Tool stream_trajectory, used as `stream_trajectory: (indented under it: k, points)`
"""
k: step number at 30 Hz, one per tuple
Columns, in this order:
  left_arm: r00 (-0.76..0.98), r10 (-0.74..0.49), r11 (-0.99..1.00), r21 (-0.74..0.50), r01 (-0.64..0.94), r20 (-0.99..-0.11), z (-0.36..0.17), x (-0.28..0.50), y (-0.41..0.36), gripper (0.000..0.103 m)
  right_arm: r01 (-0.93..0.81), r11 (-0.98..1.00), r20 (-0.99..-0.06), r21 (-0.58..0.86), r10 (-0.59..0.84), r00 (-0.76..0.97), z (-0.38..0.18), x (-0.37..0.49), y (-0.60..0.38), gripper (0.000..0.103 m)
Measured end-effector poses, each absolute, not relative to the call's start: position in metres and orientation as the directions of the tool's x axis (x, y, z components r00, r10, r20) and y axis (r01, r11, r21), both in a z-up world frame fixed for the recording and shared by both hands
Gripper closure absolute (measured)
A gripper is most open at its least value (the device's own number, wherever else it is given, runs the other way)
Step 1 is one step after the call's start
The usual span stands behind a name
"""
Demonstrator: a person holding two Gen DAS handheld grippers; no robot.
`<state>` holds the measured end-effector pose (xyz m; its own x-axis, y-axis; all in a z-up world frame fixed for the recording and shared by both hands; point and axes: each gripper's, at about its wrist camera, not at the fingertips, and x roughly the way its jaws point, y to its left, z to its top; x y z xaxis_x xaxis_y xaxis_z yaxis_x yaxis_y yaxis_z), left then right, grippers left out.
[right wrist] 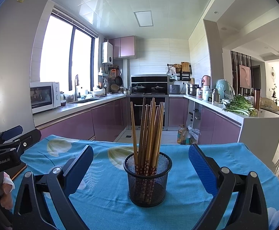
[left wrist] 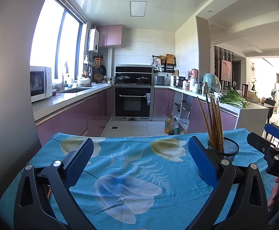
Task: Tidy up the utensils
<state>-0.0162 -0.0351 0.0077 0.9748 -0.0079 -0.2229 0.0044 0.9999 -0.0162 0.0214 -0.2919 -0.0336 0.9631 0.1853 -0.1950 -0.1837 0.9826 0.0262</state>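
Observation:
A black mesh cup (right wrist: 147, 182) stands upright on the blue flowered cloth (right wrist: 225, 163), holding several wooden chopsticks (right wrist: 149, 130) with patterned red lower ends. My right gripper (right wrist: 141, 164) is open and empty, its jaws wide on either side of the cup and apart from it. My left gripper (left wrist: 140, 159) is open and empty over bare cloth (left wrist: 131, 164). In the left wrist view the cup (left wrist: 224, 149) with its chopsticks (left wrist: 214, 120) stands just behind the right finger (left wrist: 202, 161). The right gripper shows at that view's right edge (left wrist: 264, 143).
The table's far edge (right wrist: 158, 142) drops to the kitchen floor. Purple cabinets and counters run along both sides, with an oven (right wrist: 149, 111) at the back. Oil bottles (right wrist: 182, 135) stand on the floor. Greens (right wrist: 239, 105) lie on the right counter.

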Motion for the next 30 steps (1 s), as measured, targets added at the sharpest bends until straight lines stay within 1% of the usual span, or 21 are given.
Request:
stream_trajectory:
  k: [30]
  points:
    - [0.975, -0.01, 1.0, -0.018, 0.006, -0.224, 0.0078, -0.0159, -0.0359, 0.006, -0.179, 0.983, -0.191, 0.033, 0.182, 0.965, -0.0344, 0.0214, -0.292, 0.007]
